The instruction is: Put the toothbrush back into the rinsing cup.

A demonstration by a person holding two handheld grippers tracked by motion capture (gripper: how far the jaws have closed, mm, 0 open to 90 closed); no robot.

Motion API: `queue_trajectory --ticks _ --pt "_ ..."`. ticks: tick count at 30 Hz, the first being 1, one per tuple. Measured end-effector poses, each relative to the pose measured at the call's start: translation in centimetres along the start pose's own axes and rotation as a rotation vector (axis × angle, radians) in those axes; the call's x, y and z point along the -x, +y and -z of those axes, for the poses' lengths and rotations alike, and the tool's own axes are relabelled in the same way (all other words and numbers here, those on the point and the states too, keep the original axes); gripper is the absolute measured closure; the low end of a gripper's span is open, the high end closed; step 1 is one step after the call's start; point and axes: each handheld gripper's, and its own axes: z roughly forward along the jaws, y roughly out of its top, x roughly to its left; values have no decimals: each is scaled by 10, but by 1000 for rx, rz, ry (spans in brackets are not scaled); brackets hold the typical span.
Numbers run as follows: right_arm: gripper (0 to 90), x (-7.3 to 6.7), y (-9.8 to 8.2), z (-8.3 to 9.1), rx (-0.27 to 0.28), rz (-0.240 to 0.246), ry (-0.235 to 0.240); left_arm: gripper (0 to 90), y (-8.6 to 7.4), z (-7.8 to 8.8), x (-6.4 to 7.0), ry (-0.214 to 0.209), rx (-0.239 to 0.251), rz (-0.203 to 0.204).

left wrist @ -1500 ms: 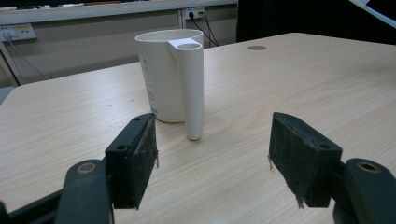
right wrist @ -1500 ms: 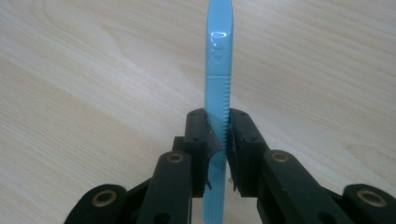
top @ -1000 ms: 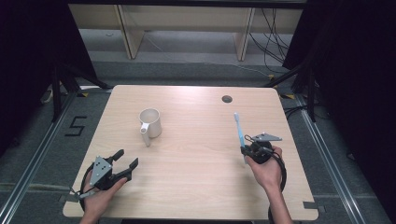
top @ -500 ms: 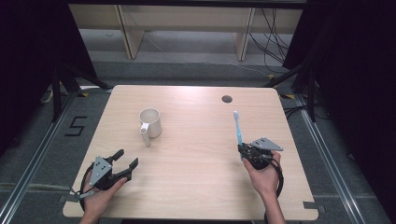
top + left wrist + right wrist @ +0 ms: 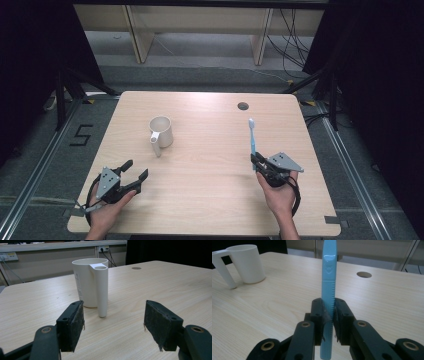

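- Gripping a light blue toothbrush (image 5: 252, 140), the right gripper (image 5: 258, 163) has its two black jaws closed tight on the lower part of the handle; in the right gripper view the toothbrush (image 5: 328, 280) rises straight up between the pads.
- From the high view, the toothbrush points away from the person, its white brush head toward the far edge of the table (image 5: 210, 210), the whole of it on the right half of the tabletop.
- A small round hole (image 5: 243, 106) in the table lies beyond the brush head, near the far edge.
- At the near left corner the left gripper (image 5: 136, 175) sits with its jaws spread wide and nothing between them; the left gripper view shows bare wood between the two pads.
- A white mug (image 5: 162, 132) stands upright left of the table's middle, well apart from both grippers, its handle turned toward the person.
- In the left gripper view the mug (image 5: 87, 285) stands straight ahead of the open jaws, handle nearest.
- In the right gripper view the mug (image 5: 245, 263) stands off to the upper left.
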Motion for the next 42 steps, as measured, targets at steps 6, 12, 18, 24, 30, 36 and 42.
queue_trajectory --ticks 6,12,18,24,30,36,42 --pt "793 -5 1 1 43 1 5 319 -1 0 0 0 -12 1" --pt "793 -10 -1 1 63 -7 31 319 -1 -3 1 -10 -11 16" --pt "793 -21 1 0 86 -24 65 318 1 -4 3 -27 -10 25" --pt "793 -29 -1 -2 89 -7 89 319 5 -9 8 -61 -8 28" --pt "793 -39 -2 -3 96 -32 115 321 13 -17 14 -110 36 24" --pt "793 -46 0 -4 118 11 120 324 24 -22 20 -147 24 39" --pt "793 -54 1 -8 130 2 140 325 36 -32 24 -220 54 70"
